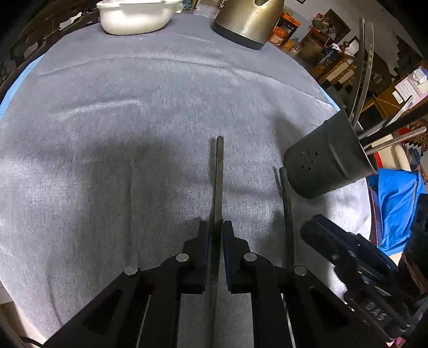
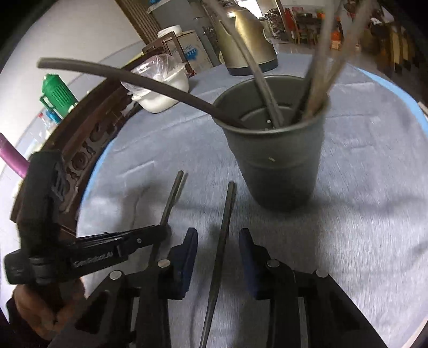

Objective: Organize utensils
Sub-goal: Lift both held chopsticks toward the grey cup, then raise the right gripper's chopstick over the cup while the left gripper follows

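A grey cloth (image 1: 133, 133) covers the table, with a wide bare stretch to the left and far side; its blue edge curves away on the right, close behind the dark grey utensil cup (image 2: 275, 150). A white dish (image 1: 136, 16) and a brass-coloured kettle (image 1: 248, 21) stand at the far edge.

The cup stands upright, holding several thin metal handles and one dark curved handle that lean out over its rim.

The left gripper (image 1: 216, 238) is pinched tight on a slim dark metal utensil handle (image 1: 218, 174) that points away over the cloth. The right gripper (image 2: 218, 249) stands open, its blue pads either side of a second slim utensil (image 2: 227, 214) without touching it; the cup sits just beyond, slightly right.
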The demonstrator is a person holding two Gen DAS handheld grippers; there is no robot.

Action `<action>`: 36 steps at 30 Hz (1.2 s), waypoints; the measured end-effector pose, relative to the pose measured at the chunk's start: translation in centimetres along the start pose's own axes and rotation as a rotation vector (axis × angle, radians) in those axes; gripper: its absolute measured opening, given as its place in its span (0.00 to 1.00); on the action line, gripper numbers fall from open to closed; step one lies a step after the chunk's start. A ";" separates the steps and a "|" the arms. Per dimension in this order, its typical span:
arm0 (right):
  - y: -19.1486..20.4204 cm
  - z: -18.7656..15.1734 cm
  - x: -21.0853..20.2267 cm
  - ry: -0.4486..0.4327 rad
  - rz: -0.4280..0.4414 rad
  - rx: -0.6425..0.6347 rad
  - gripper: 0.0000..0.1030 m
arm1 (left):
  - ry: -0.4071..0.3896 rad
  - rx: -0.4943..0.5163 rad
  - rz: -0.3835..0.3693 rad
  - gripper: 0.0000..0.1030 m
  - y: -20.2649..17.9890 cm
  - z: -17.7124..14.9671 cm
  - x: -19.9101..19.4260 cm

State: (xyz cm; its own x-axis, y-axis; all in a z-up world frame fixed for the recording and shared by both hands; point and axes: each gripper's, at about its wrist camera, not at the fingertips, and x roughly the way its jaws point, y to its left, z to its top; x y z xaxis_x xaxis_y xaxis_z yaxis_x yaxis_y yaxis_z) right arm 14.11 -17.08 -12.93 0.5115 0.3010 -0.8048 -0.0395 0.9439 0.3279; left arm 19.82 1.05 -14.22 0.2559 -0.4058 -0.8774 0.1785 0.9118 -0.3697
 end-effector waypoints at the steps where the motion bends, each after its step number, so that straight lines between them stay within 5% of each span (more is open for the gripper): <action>1: 0.2 0.1 0.5 0.012 -0.013 -0.002 0.27 | 0.001 -0.001 -0.001 0.09 -0.1 0.0 0.4; 8: -0.6 -0.5 2.0 0.065 -0.051 0.004 0.10 | -0.007 0.001 -0.018 0.09 -0.4 -0.3 0.3; 24: -2.3 -1.5 0.6 0.170 -0.018 0.070 0.12 | 0.038 0.018 -0.019 0.09 -0.9 -2.1 -0.2; 28: -2.4 -0.8 1.1 0.176 -0.032 0.106 0.16 | 0.027 -0.008 -0.026 0.33 -0.8 -1.7 -0.5; 34: -1.3 -0.5 1.7 0.135 -0.068 0.047 0.17 | 0.005 0.017 -0.002 0.32 -1.7 -0.6 0.2; 36: -0.7 -0.6 1.7 0.132 -0.092 -0.003 0.16 | -0.003 0.032 0.014 0.23 -2.1 -0.5 0.5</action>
State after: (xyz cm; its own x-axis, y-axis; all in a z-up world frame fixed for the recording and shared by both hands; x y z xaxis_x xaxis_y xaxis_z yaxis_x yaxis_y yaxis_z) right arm 14.53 -17.16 -14.84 0.3961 0.2280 -0.8895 -0.0005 0.9688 0.2480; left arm 19.11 -1.05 -14.00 0.2617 -0.3933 -0.8814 0.2048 0.9151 -0.3475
